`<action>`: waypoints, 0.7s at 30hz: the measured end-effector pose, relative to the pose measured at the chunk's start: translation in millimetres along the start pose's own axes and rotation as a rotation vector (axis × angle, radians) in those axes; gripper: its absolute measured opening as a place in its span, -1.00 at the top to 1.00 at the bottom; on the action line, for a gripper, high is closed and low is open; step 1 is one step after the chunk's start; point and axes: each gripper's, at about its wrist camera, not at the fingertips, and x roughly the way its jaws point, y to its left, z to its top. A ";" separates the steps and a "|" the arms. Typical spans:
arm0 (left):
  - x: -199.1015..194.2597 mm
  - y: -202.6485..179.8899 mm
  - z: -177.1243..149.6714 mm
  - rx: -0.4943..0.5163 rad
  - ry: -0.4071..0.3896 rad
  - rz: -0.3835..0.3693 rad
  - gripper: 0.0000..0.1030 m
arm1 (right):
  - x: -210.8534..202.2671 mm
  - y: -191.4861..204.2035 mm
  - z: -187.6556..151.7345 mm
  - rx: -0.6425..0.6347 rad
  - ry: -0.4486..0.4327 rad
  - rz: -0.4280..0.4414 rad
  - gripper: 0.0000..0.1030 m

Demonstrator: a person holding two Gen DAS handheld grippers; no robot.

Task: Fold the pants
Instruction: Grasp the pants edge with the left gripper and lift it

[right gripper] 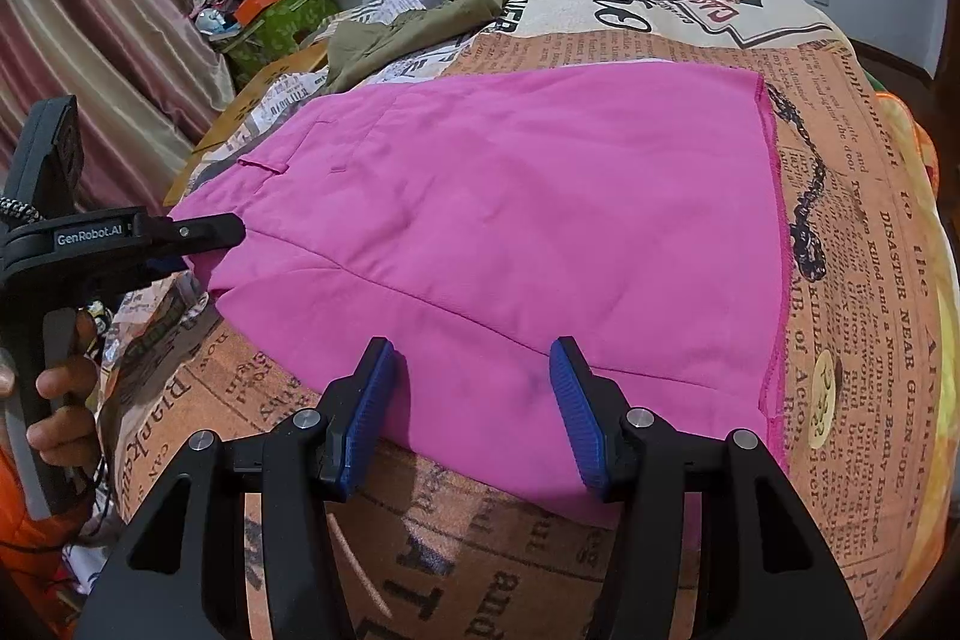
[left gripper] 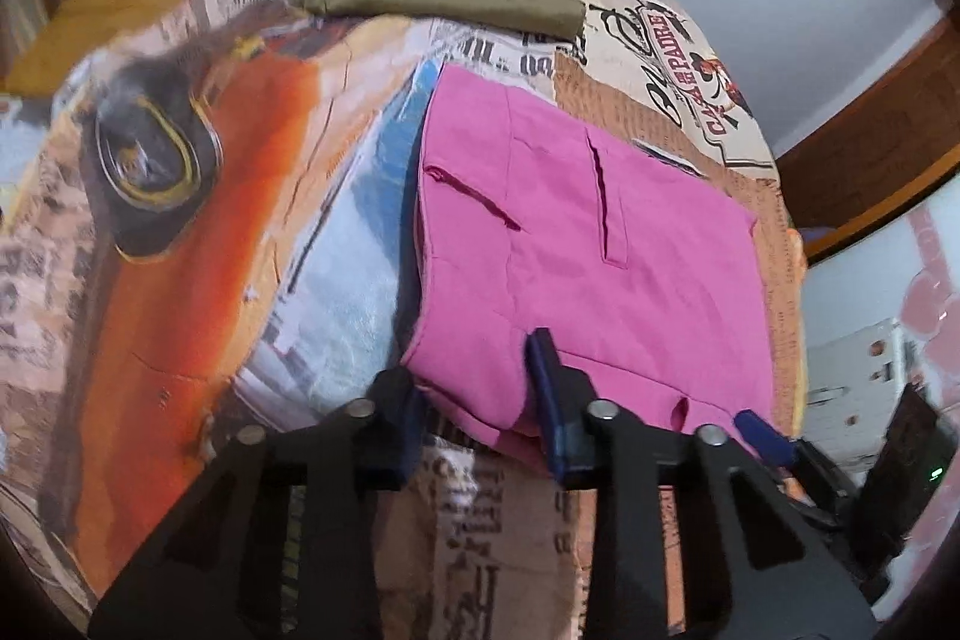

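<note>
Your pink pants lie flat on the printed blanket, filling the middle of the right wrist view, with the near edge running from 8 o'clock to 5 o'clock. Your right gripper hangs over that near edge, jaws wide and holding nothing. Your left gripper sits at the pants' end, at 9 o'clock in the right view, jaws apart with cloth lying between them; whether it pinches yet I cannot tell.

The fabric looks light, thin and limp, so it will likely sag and drag if lifted at one point. Take it at the near edge with both grippers, well apart, catching all layers.

Open blanket lies at 12 to 3 o'clock; the olive garment sits at 11 o'clock, and the blanket's edge drops away on the right.
</note>
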 end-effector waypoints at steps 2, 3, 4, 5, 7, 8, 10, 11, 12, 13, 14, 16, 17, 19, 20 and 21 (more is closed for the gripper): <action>-3.1 -8.4 -1.4 0.052 -0.030 0.036 0.53 | 0.0 0.5 0.3 0.004 0.000 0.000 0.03; -4.9 -13.1 -2.1 0.084 -0.047 0.058 0.54 | 0.0 1.0 0.6 0.006 0.002 -0.001 0.03; -7.1 -16.3 -2.5 0.111 -0.065 0.077 0.56 | 0.1 1.1 1.3 0.010 0.004 -0.001 0.03; -8.7 -19.2 -1.8 0.131 -0.080 0.090 0.57 | 0.1 1.3 2.4 0.017 0.005 0.000 0.03; -15.0 -21.1 -1.2 0.169 -0.112 0.120 0.58 | 0.1 0.8 5.3 0.034 0.007 0.015 0.03; -17.5 -19.8 0.0 0.176 -0.120 0.125 0.58 | 0.3 1.1 6.6 0.039 0.007 0.023 0.04; -23.6 -10.3 4.1 0.168 -0.128 0.131 0.58 | 0.2 4.1 8.2 0.040 0.008 0.033 0.04; -26.8 -4.2 6.3 0.160 -0.134 0.143 0.58 | -0.3 5.0 8.7 0.037 0.006 0.032 0.04; -29.4 0.3 7.7 0.155 -0.139 0.152 0.58 | -0.9 6.1 9.3 0.031 0.004 0.027 0.04; -33.4 6.9 9.4 0.148 -0.148 0.171 0.58 | -1.4 6.2 9.7 0.028 0.002 0.026 0.04; -38.2 13.6 11.2 0.142 -0.160 0.193 0.59 | -2.3 6.4 9.6 0.025 -0.002 0.024 0.04; -48.4 25.6 14.0 0.129 -0.187 0.232 0.59 | -5.0 5.9 9.2 0.021 -0.016 -0.002 0.04; -52.5 30.0 15.5 0.123 -0.196 0.243 0.60 | -6.1 4.8 8.5 0.023 -0.020 -0.015 0.04; -59.8 37.1 19.0 0.118 -0.211 0.254 0.60 | -6.9 0.9 7.9 0.036 -0.019 -0.013 0.04; -62.5 38.2 20.2 0.121 -0.217 0.257 0.60 | -7.3 -2.0 6.8 0.048 -0.017 -0.011 0.04; -65.1 37.2 20.9 0.130 -0.224 0.258 0.60 | -7.0 -3.8 5.9 0.055 -0.013 -0.010 0.04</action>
